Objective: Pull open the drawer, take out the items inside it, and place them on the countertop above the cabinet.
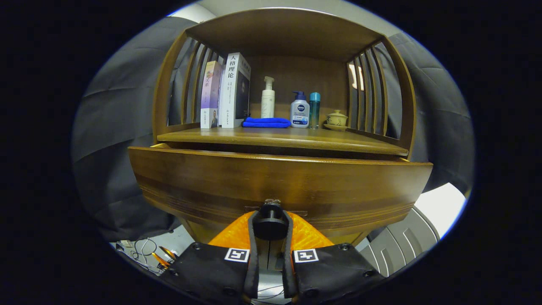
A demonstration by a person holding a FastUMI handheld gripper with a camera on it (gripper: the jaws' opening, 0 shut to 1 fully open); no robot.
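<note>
Jaws [270, 224] clamped on the dark knob [270, 215] at the drawer front [279, 186], drawer standing a little proud of the cabinet. Best pull straight back toward six o'clock, level, no twisting, or the knob may slip. At twelve o'clock the surface [279, 136] carries books [226, 91], bottles [300, 110] and a blue cloth [266, 122]; drawer contents hidden.
</note>
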